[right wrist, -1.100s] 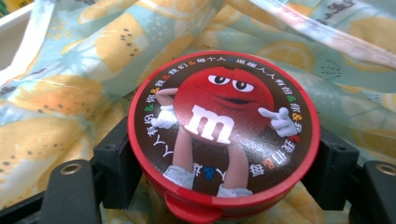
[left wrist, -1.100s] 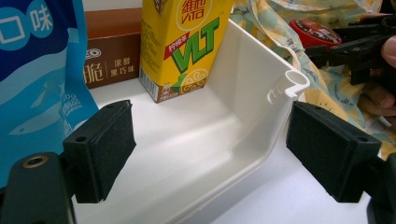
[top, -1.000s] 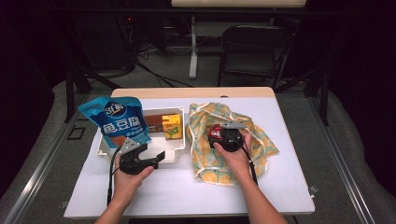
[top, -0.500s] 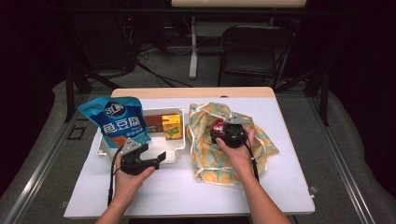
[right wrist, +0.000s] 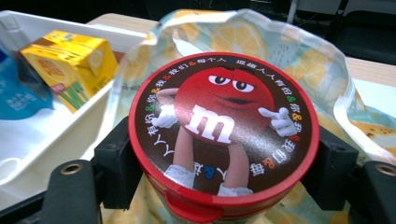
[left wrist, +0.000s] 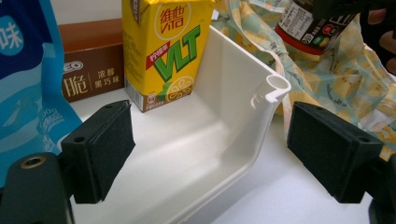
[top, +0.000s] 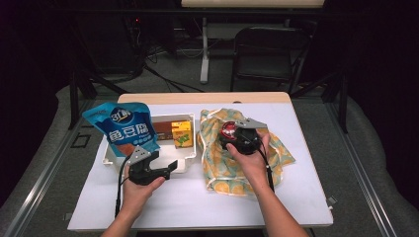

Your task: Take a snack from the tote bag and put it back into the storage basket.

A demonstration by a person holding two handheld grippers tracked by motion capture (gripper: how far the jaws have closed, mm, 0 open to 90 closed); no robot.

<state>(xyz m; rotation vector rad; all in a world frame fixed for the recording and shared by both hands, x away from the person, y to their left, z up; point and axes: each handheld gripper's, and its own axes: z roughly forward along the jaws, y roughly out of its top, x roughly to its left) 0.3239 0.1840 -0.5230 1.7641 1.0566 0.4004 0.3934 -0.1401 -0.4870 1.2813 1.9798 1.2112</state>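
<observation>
Your forearms were bare, no sleeves showing. Each hand-held gripper was black: the left hand-held gripper [top: 170, 165] and the right hand-held gripper [top: 236, 134] both carried a grey three-cornered plate and trailed a black cable. Their jaws bore square black foam pads [left wrist: 103, 147], with round screw holes near them.

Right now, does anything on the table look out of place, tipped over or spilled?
Nothing is spilled or damaged. The fruit-print cloth bag lies crumpled open beside the white tray. The blue snack pouch leans tilted against the tray's left end. The candy tub is clamped in the right gripper.
</observation>
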